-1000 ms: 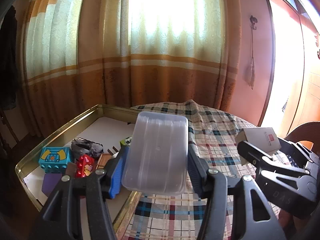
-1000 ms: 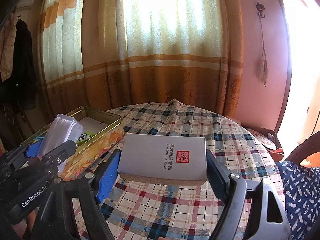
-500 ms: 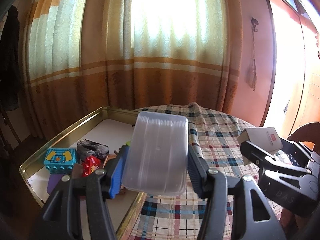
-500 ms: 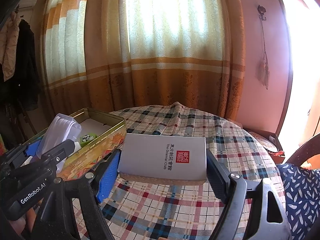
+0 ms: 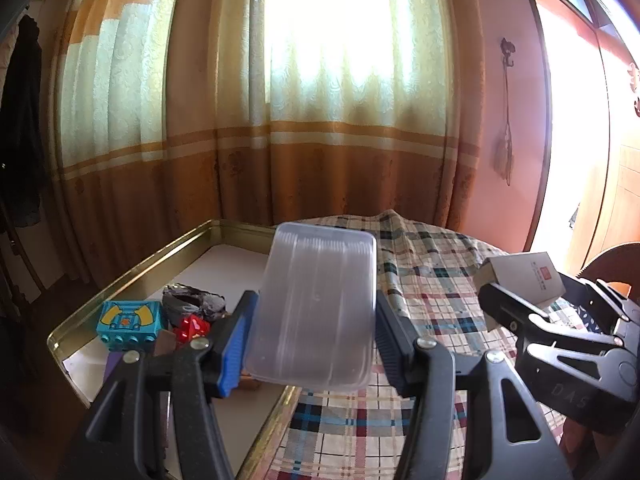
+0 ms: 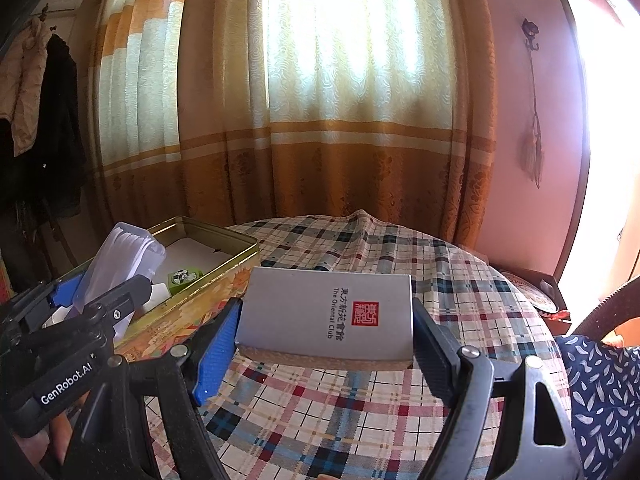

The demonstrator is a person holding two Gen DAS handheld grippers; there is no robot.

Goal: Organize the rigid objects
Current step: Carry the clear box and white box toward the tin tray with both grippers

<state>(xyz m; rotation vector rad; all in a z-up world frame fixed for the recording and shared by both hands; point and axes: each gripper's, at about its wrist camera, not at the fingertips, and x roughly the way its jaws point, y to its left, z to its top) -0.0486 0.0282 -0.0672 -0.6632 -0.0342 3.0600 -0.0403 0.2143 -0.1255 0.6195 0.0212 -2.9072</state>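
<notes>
My left gripper (image 5: 312,332) is shut on a clear plastic container (image 5: 316,304) and holds it above the near right rim of the gold tin tray (image 5: 132,276). My right gripper (image 6: 324,332) is shut on a grey box with a red seal (image 6: 328,312), held above the plaid tablecloth (image 6: 460,304). The grey box also shows in the left wrist view (image 5: 524,276), and the clear container in the right wrist view (image 6: 120,260).
The tray holds a blue toy block (image 5: 128,324), a red toy (image 5: 192,328), a dark crumpled object (image 5: 192,300) and a green cube (image 6: 184,278). Curtains (image 5: 320,120) hang behind the round table. A chair with blue fabric (image 6: 600,392) stands at the right.
Both grippers have lifted slightly with their loads; the tray and table sit lower in both views. The grips have not changed.
</notes>
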